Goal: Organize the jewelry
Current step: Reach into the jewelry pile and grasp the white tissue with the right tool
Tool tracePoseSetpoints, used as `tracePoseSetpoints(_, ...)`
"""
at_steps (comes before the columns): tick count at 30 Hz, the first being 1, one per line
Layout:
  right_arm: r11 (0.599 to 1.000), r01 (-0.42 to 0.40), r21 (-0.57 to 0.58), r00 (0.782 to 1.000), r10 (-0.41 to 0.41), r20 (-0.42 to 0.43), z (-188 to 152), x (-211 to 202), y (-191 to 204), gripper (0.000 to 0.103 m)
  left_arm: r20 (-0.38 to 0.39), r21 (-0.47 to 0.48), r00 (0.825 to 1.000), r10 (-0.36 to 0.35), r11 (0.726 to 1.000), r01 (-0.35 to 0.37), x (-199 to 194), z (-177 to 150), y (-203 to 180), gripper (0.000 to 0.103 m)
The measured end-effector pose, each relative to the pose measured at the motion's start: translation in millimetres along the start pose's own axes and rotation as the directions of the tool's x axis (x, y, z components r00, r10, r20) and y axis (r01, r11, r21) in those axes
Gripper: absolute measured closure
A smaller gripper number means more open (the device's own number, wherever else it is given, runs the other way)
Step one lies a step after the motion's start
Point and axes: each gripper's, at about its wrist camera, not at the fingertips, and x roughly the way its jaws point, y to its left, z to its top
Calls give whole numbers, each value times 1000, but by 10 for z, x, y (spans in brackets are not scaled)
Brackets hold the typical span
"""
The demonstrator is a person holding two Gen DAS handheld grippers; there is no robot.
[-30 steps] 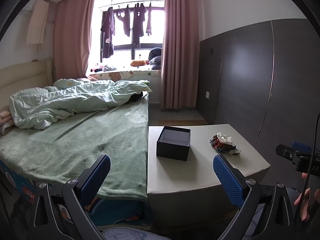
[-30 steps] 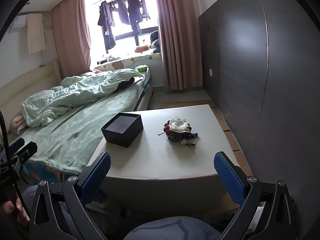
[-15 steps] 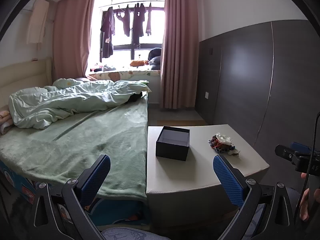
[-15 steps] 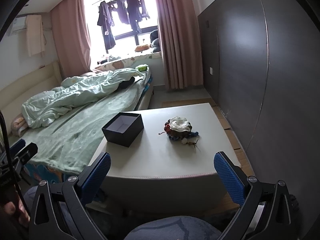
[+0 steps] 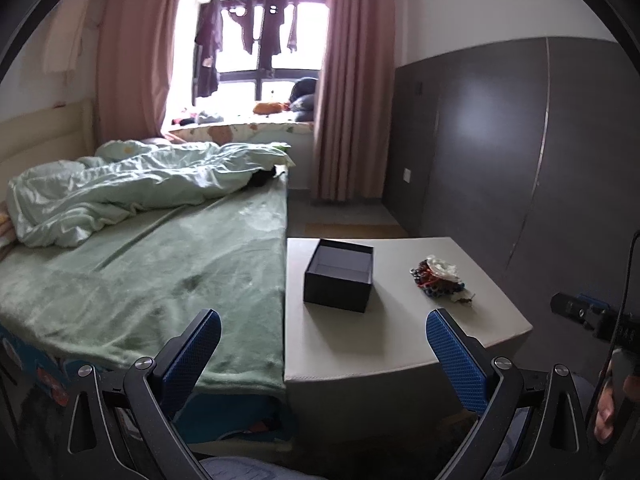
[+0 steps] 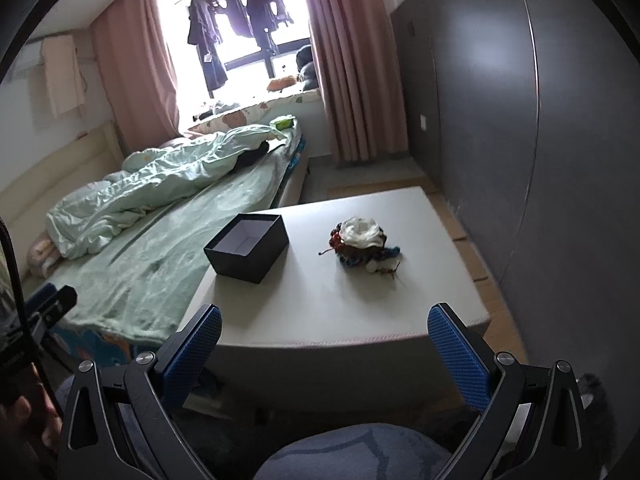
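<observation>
A pile of jewelry (image 6: pixel 362 242) with a white flower-like piece on top, red and blue beads under it, lies on the low white table (image 6: pixel 320 300). It also shows in the left wrist view (image 5: pixel 438 276). An open black box (image 6: pixel 247 246) stands left of the pile, empty inside; it shows in the left wrist view (image 5: pixel 339 275) too. My left gripper (image 5: pixel 323 354) is open and empty, short of the table's near edge. My right gripper (image 6: pixel 325 348) is open and empty, over the table's near edge, well short of the pile.
A bed with a green blanket (image 5: pixel 140 276) and a rumpled quilt adjoins the table's left side. A dark grey panelled wall (image 6: pixel 540 140) runs along the right. Pink curtains and a window stand at the far end. The other gripper (image 5: pixel 588 316) shows at the left view's right edge.
The right gripper has moved forward and tilted down, so the table and jewelry pile look closer. The left view has barely shifted.
</observation>
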Motion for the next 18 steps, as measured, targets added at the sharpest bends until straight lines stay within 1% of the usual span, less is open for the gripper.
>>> tracePoseSetpoints(6, 996, -26, 86, 1000, 26, 8, 106, -34, -303, 0, -42, 26, 996, -80, 996, 81, 195, 178, -156, 0)
tracePoseSetpoints(10, 991, -33, 126, 999, 35, -15, 221, 40, -464, 0, -77, 54, 987, -141, 988, 145, 360, 309, -334, 1)
tracePoseSetpoints(12, 991, -35, 129, 999, 37, -16, 264, 61, -504, 0, -95, 70, 982, -166, 983, 172, 441, 370, -419, 2)
tracePoseSetpoints(15, 988, -67, 141, 997, 70, -14, 352, 117, -576, 0, -126, 75, 970, -206, 973, 216, 581, 474, -527, 7)
tracePoseSetpoints(17, 982, -101, 162, 994, 106, -24, 417, 195, -643, 0, -149, 72, 960, -236, 966, 249, 694, 550, -590, 9)
tracePoseSetpoints(18, 978, -118, 170, 992, 125, -31, 453, 247, -663, 1, -159, 70, 956, -248, 963, 262, 746, 582, -618, 12)
